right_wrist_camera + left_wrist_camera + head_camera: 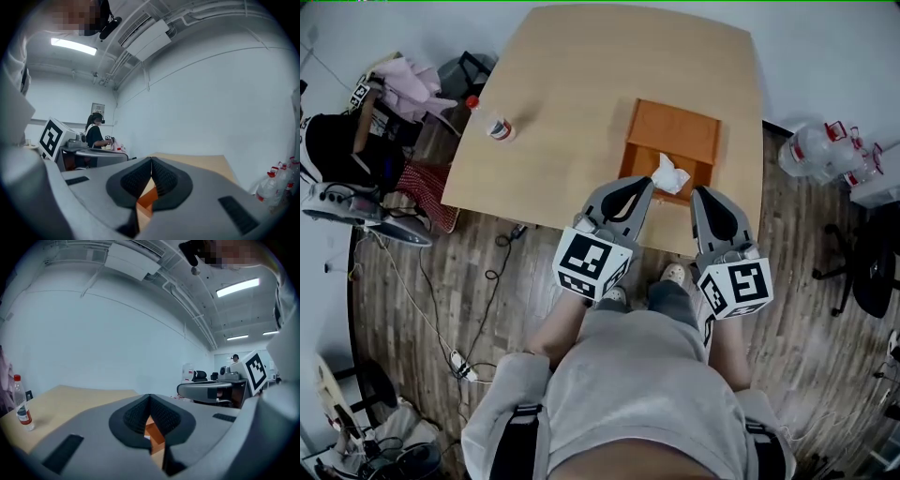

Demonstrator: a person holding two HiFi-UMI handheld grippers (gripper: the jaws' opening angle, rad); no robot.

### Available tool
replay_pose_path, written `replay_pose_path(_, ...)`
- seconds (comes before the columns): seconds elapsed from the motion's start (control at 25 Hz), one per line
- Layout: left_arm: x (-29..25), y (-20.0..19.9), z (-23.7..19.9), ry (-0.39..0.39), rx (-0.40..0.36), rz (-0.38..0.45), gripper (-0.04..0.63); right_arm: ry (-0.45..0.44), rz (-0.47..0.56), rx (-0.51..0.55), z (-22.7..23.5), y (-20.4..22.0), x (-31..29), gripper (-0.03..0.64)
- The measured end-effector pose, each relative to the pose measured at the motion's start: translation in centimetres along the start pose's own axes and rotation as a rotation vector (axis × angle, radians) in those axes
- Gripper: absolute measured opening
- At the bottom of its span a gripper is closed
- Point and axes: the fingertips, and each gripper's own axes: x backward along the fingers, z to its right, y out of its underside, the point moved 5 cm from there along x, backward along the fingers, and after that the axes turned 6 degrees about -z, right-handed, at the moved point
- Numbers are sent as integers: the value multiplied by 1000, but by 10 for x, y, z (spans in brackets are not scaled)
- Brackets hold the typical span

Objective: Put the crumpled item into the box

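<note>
Apparently the drop is nearly done: the crumpled item (671, 175) lies at the box (673, 131) near edge, mid-frame. Left gripper (643, 186) and right gripper (701, 195) are both closed and empty; next, check it sits fully inside.

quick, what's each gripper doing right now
Left gripper: shut, jaws together, holding nothing.
Right gripper: shut, jaws together, holding nothing.

— Head view?
— From above, aimed steeply down at the table (581, 112), well off it.
— And the two gripper views?
— Mounted on the left gripper (645, 183) and right gripper (699, 191), low, facing forward along the jaws, near the table's edge.
— Shared?
— Orange box (670, 139), seen in all three.
</note>
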Motion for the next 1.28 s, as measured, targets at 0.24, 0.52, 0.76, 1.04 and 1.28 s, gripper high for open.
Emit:
replay_pose_path(0.24,29,-8,4,28,-24,44,14,45,29,19,-25,-9,17,11)
replay_pose_path(0.52,59,-7,9,56,-37,71,14,84,50,29,-54,-9,35,11)
replay_pose_path(0.76,84,-4,15,71,-42,87,14,98,58,43,-78,-8,50,11)
replay_pose_path(1.04,100,-1,22,72,-51,118,14,112,62,56,-93,-4,61,11)
replay_pose_path(1.28,110,0,28,72,-45,132,14,106,63,68,-102,-2,70,9)
